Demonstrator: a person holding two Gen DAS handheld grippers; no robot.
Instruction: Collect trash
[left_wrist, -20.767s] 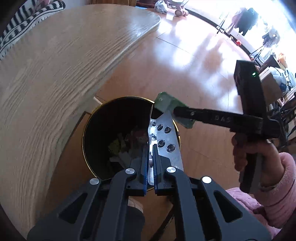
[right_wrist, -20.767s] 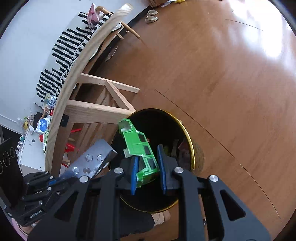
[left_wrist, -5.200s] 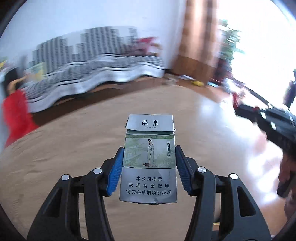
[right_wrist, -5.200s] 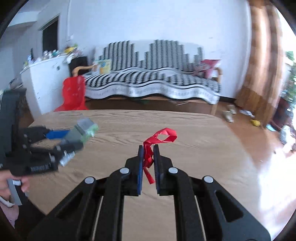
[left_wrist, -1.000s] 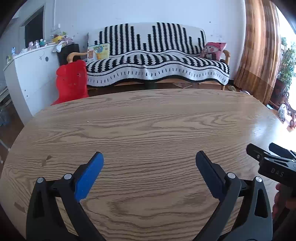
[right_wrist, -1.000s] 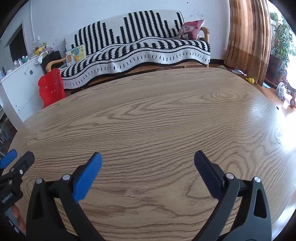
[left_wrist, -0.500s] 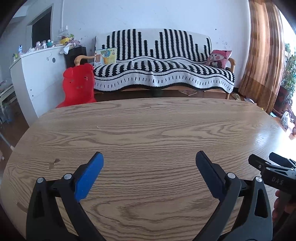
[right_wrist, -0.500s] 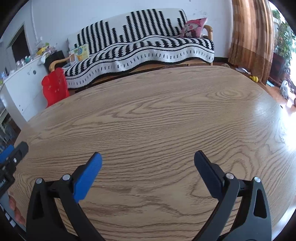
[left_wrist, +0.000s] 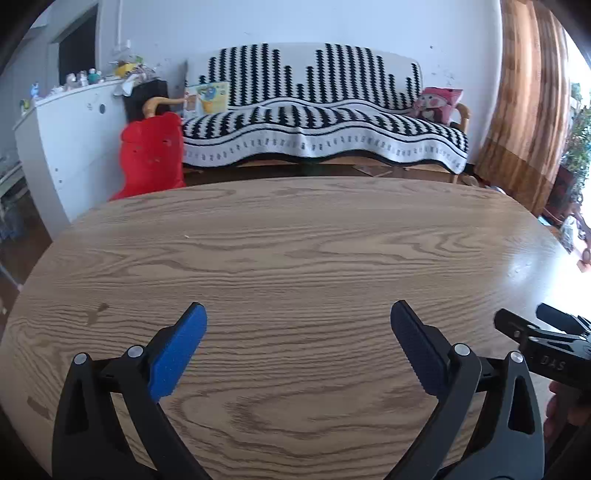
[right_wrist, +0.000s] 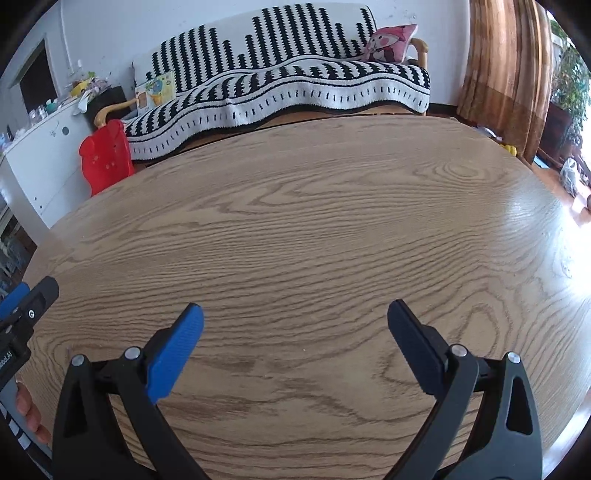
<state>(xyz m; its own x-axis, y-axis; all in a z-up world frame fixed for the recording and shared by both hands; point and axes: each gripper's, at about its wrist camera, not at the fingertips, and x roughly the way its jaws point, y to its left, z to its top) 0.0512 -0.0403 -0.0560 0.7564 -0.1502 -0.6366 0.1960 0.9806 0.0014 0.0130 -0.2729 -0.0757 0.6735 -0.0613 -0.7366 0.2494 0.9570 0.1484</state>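
Left gripper (left_wrist: 298, 343): jaws spread wide apart, nothing between them, blue pads (left_wrist: 177, 352) facing inward above the wood-grain desk (left_wrist: 295, 240). Right gripper (right_wrist: 294, 345): jaws likewise wide apart and holding nothing, poised over the same desk surface.

In the left wrist view the right gripper shows at the right edge as a black body with fingers of a hand (left_wrist: 561, 406) beneath it. In the right wrist view the tip of the left gripper enters at the left edge, with fingers of the holding hand (right_wrist: 27, 410) below it.

Trash: no item of trash can be seen on the desk in either view, and no bin is in view (its whereabouts cannot be told from these pictures). The desk top carries only a small dark stain (left_wrist: 96, 311) near its left side and a bright glare toward its right edge.

Surroundings beyond the desk: a sofa under a black-and-white patterned cover (left_wrist: 317, 125), a pink cushion (left_wrist: 437, 103) at its right end, a red plastic chair (left_wrist: 151, 155) beside a white cabinet (left_wrist: 70, 147) with small clutter on top, and brown curtains (left_wrist: 524, 103) at the right.
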